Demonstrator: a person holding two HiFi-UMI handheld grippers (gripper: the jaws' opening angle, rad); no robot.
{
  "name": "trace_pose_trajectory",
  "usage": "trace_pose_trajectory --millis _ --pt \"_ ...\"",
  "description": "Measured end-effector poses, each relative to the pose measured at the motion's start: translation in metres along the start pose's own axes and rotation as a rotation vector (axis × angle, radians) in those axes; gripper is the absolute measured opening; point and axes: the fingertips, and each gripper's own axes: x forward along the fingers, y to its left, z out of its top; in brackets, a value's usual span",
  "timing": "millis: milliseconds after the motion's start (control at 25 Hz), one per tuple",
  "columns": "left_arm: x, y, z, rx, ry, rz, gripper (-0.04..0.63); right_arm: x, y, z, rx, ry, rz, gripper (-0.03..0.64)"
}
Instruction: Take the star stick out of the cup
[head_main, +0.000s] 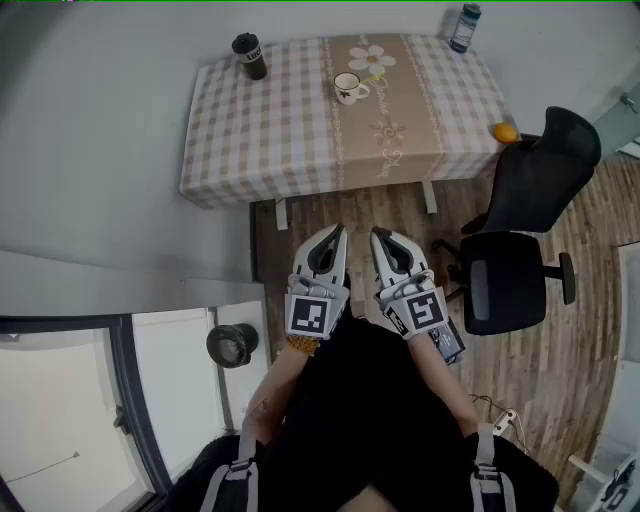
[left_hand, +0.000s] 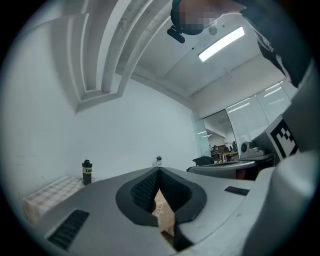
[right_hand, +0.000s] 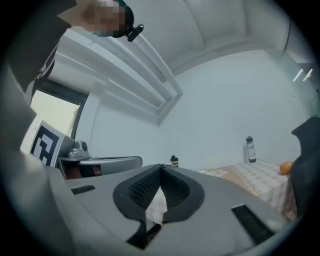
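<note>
At the 12 o'clock edge of the head view, a table (head_main: 270, 140) under a checked cloth carries the white cup (head_main: 349, 88) near its middle. The star stick (head_main: 369, 76) leans out of the cup toward 2 o'clock and is still inside it. A dark tumbler (head_main: 249, 56) stands at 11 o'clock, a bottle (head_main: 465, 28) at 1 o'clock, and an orange (head_main: 506, 132) on the table's corner at 2 o'clock. A black office chair (head_main: 520, 230) sits at 3 o'clock. At the centre, the left gripper (head_main: 340, 231) and the right gripper (head_main: 377, 234) are held side by side, well short of the table, both pointing toward 12 o'clock.

In the left gripper view the jaws are brought together, their tips meeting at 6 o'clock with nothing between them. The tumbler stands at 8 o'clock on the checked cloth, and the bottle shows just above the jaw tips. The cup cannot be made out here.

In the right gripper view the jaws are likewise closed and empty, low in the centre. The tumbler peeks just above their tips. The bottle and the orange lie toward 4 o'clock on the table.
</note>
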Motion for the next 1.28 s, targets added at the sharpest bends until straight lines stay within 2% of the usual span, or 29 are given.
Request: trace_pose_trajectory --millis 160,600,1280 --pt "0.008 0.004 -0.001 0.0 -0.003 -0.001 0.005 0.008 -0.005 -0.001 0.038 -0.004 -0.006 0.005" --pt "0.037 0.02 -0.011 -0.02 0.008 -0.008 0.005 0.036 -0.025 -0.014 0.06 0.028 -0.016 0.005" --pt "0.119 0.091 -0.023 -0.043 0.033 -0.004 0.005 0.13 -0.072 -0.018 0.076 0.064 -0.014 0.005"
